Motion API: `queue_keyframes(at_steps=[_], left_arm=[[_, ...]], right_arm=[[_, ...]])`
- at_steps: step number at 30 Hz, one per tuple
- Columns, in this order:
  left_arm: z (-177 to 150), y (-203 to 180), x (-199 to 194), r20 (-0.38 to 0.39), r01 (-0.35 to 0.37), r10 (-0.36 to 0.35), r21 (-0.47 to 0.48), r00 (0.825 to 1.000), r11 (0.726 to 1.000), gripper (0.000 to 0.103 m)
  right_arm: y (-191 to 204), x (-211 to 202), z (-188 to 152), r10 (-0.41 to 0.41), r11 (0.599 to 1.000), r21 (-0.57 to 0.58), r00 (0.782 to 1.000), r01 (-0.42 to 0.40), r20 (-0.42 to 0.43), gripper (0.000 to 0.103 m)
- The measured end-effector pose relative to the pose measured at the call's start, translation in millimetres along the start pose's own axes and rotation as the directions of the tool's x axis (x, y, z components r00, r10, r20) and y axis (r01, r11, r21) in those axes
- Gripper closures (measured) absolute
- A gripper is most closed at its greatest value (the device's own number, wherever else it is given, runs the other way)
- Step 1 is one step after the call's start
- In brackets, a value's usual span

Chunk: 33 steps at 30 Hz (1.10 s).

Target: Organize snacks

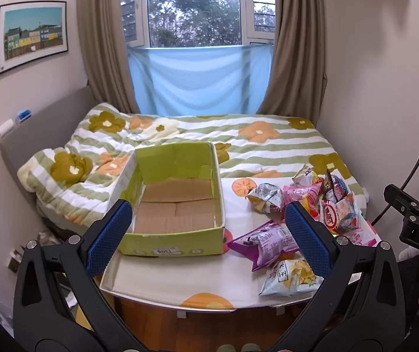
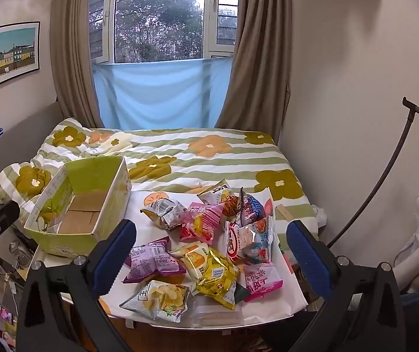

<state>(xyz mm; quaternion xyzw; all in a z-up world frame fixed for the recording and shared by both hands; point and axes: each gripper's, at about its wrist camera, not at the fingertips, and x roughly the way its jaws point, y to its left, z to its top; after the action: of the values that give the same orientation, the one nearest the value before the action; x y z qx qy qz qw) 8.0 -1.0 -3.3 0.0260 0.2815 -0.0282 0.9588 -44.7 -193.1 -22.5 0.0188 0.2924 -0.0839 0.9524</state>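
I judge the job barely begun: the green cardboard box (image 1: 177, 202) sits empty on the desk (image 1: 180, 278), its bare cardboard floor showing, and every snack packet is outside it. The snack pile (image 2: 209, 243) lies at about 3 o'clock from the box, well apart from it, with the purple packet (image 1: 263, 243) nearest the box's corner. My left gripper (image 1: 206, 234) has its jaws spread wide with nothing between them, hanging short of the box; my right gripper (image 2: 212, 252) is likewise wide open above the pile, holding nothing. So all the packets are left to move.

A clear plastic item at 6 o'clock of the pile, near the desk edge, may be a lid or tray; I cannot tell. Packets overlap, so I cannot count them reliably.
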Motion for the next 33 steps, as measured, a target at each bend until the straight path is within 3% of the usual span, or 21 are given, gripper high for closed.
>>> queue_keyframes(at_steps=[33], left_arm=[[-1.8, -4.9, -1.4, -0.002, 0.002, -0.002, 0.004, 1.000, 1.000, 0.000]], right_arm=[[3.3, -0.2, -0.5, 0.004, 1.000, 0.001, 1.000, -0.004, 0.005, 0.001]])
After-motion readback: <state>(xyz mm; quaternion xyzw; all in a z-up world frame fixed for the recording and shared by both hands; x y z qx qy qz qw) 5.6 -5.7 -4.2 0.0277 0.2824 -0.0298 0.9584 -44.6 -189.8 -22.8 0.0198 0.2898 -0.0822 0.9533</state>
